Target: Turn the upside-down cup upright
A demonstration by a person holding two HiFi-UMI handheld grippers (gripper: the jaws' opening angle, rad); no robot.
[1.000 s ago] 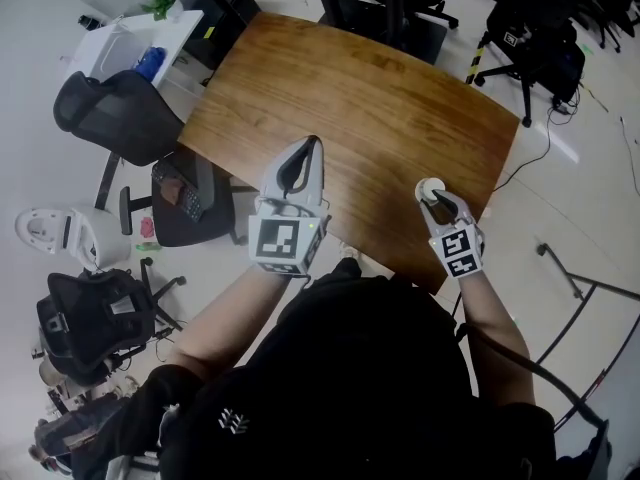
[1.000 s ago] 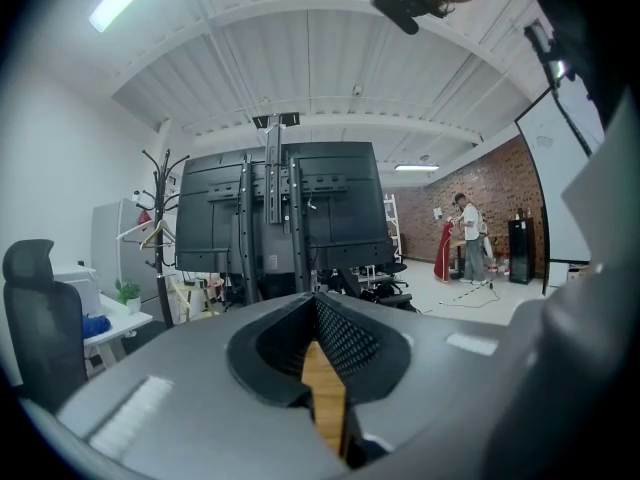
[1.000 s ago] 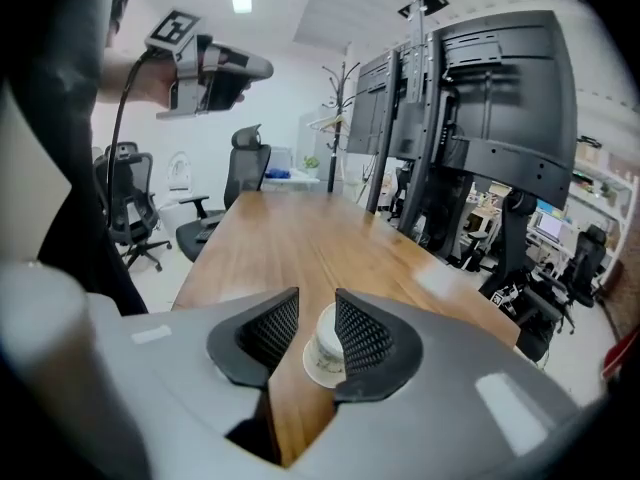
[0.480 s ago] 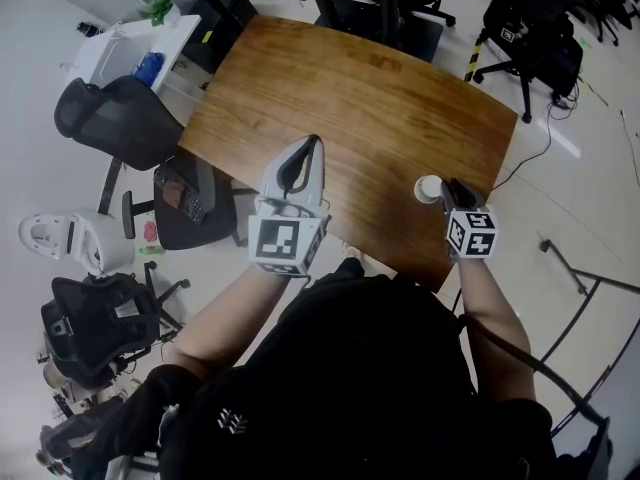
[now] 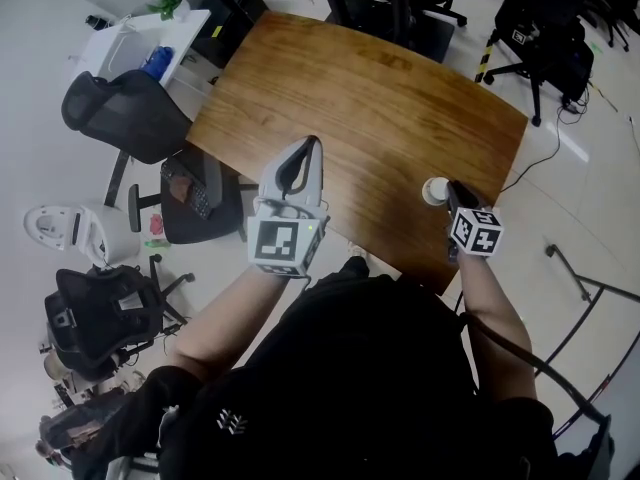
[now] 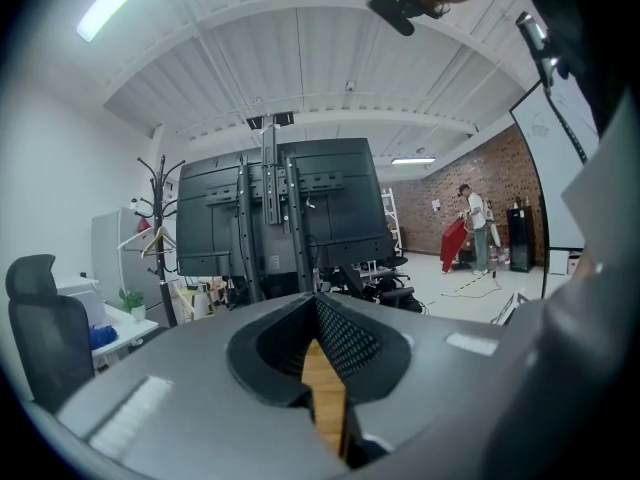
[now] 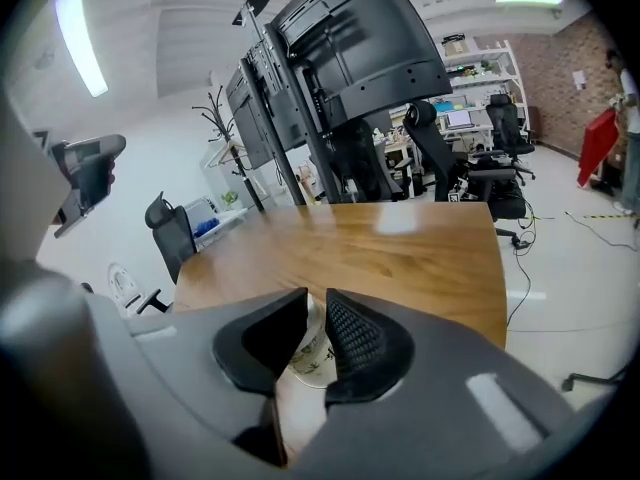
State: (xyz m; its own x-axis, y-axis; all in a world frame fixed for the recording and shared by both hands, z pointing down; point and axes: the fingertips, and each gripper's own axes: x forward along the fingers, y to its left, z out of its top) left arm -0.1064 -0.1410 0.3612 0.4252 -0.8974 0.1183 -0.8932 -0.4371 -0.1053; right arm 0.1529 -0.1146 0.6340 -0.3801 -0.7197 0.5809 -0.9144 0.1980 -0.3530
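Observation:
A small white cup with a dark pattern stands near the front right corner of the wooden table. My right gripper is at the cup's right side, rolled onto its side. In the right gripper view the cup shows in the narrow gap of the right gripper. Those jaws are closing around the cup, and the pads do not visibly press on it. My left gripper hovers over the table's front edge, shut with nothing in it. Only a strip of wood shows through the left gripper.
The cup sits close to the table's front and right edges. Black office chairs and a white side desk stand to the left. A large black screen stand rises beyond the far edge of the table. Cables lie on the floor at right.
My right gripper has rolled onto its side and shifted a little right, so the cup now lies at its left. Its jaws have narrowed. The left gripper has held still.

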